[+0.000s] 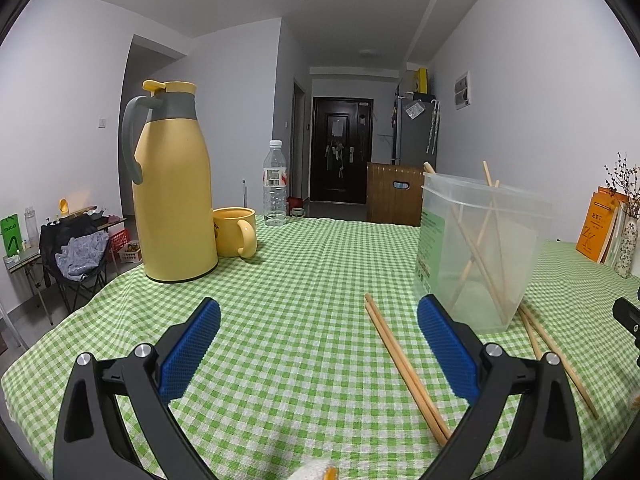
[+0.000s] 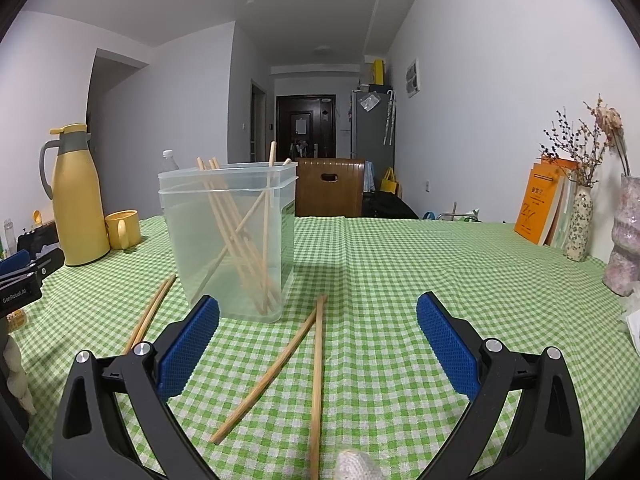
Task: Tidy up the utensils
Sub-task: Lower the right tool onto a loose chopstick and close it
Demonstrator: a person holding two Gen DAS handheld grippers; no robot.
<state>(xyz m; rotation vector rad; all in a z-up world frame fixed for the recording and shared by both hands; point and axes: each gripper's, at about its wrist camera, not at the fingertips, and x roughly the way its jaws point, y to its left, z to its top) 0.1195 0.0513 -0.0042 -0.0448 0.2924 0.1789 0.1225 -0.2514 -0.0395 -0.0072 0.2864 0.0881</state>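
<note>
A clear plastic container stands on the green checked tablecloth with several wooden chopsticks leaning inside. My left gripper is open, low over the cloth; a pair of chopsticks lies between its blue pads, close to the right pad. Another pair lies right of the container. My right gripper is open too, with two loose chopsticks lying on the cloth between its fingers, just in front of the container. The left-hand pair shows beside the container.
A yellow thermos jug, a yellow mug and a water bottle stand at the table's far left. Orange books and vases with dried flowers line the right wall. A wooden chair back stands beyond the far edge.
</note>
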